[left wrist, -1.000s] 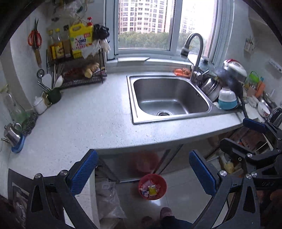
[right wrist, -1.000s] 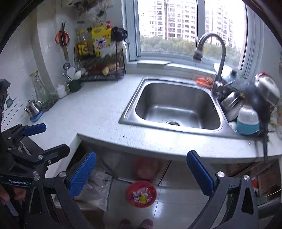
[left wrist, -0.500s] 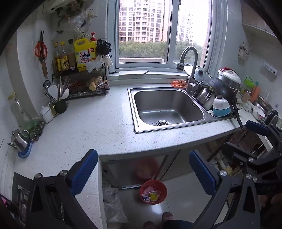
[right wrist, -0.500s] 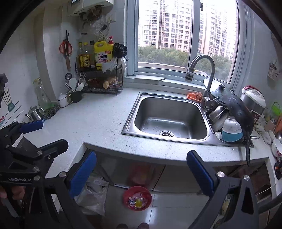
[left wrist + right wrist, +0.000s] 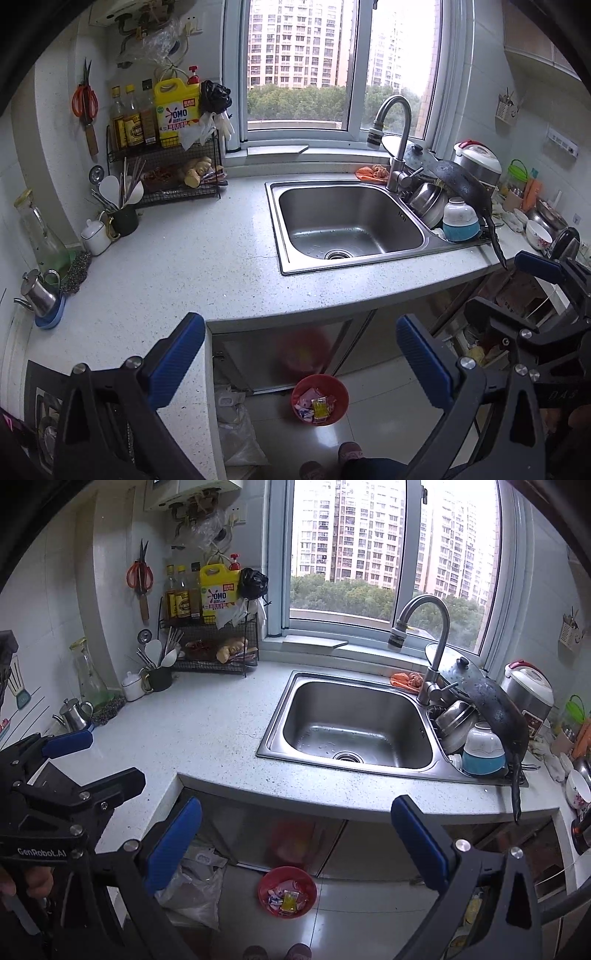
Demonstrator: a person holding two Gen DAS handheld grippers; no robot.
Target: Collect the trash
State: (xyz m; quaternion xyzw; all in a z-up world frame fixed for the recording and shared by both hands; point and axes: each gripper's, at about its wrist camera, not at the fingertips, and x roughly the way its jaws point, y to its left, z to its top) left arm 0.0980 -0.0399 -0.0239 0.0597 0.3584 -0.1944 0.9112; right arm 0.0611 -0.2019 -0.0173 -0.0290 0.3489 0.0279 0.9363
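A red bin (image 5: 341, 390) (image 5: 264, 882) stands on the floor tiles below the counter's edge, with several colourful wrappers (image 5: 317, 406) (image 5: 288, 899) inside. My left gripper (image 5: 301, 363) is open and empty, held high above the floor and counter corner. My right gripper (image 5: 295, 845) is also open and empty, hanging over the bin. Each shows in the other's view: the right gripper (image 5: 515, 291) at the right edge, the left gripper (image 5: 92, 764) at the left edge. An orange crumpled thing (image 5: 373, 172) (image 5: 406, 681) lies behind the sink by the tap.
The speckled countertop (image 5: 184, 258) runs around a steel sink (image 5: 275, 229) (image 5: 271, 734). Pots, a pan and bowls (image 5: 460, 221) are stacked to its right. A wire rack (image 5: 177, 184) with bottles stands at the back left. A plastic bag (image 5: 192, 890) sits under the counter. A person's feet (image 5: 351, 454) show below.
Both grippers have drawn back and up from the counter, so the sink and bin look smaller and more wall and window show. Both stay open and empty.
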